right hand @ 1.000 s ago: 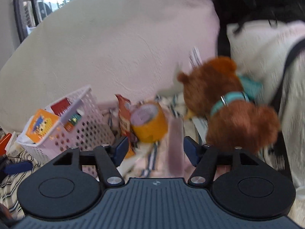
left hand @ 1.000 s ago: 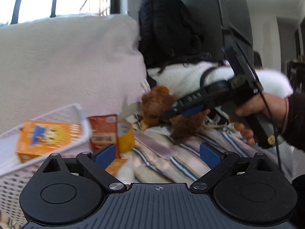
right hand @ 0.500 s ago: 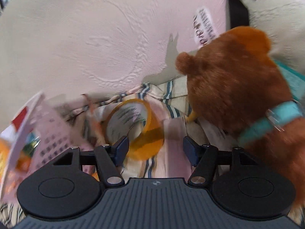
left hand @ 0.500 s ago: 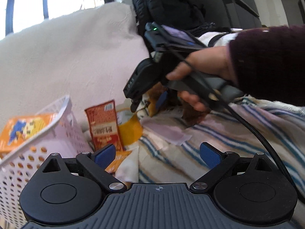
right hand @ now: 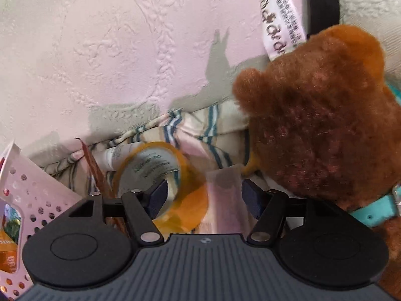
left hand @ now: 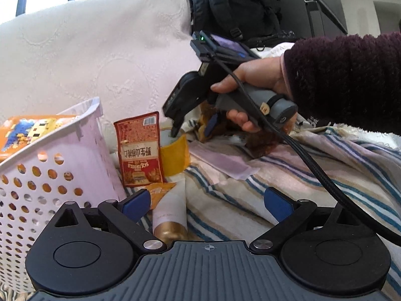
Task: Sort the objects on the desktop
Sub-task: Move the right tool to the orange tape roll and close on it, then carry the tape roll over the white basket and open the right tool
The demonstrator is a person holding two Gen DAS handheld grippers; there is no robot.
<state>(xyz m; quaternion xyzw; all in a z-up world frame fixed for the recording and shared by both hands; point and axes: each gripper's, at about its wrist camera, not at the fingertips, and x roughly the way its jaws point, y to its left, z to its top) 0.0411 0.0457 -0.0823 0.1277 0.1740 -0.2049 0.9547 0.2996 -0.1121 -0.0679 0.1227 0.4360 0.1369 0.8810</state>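
Beside tape roll (right hand: 160, 185): snack packet (left hand: 140, 150), basket (left hand: 50, 165), teddy (right hand: 320, 115); right gripper (right hand: 204, 195) fingers straddle roll wall, unclenched; left gripper (left hand: 206, 204) spread, empty.

Counted across the left and right wrist views:

- 2 grippers are seen: the left gripper (left hand: 208, 202) and the right gripper (right hand: 204, 197).
- 1 roll of yellow packing tape (right hand: 160, 175) is counted.
- 1 red snack packet (left hand: 139, 150) is counted.
- 1 perforated white basket (left hand: 50, 165) is counted, with 1 orange box (left hand: 22, 133) in it.
- 2 tubes are counted: 1 gold-capped tube (left hand: 170, 215) and 1 white tube (right hand: 117, 156).
- 1 brown teddy bear (right hand: 320, 115) is counted.
- 1 black backpack (left hand: 235, 5) is counted.
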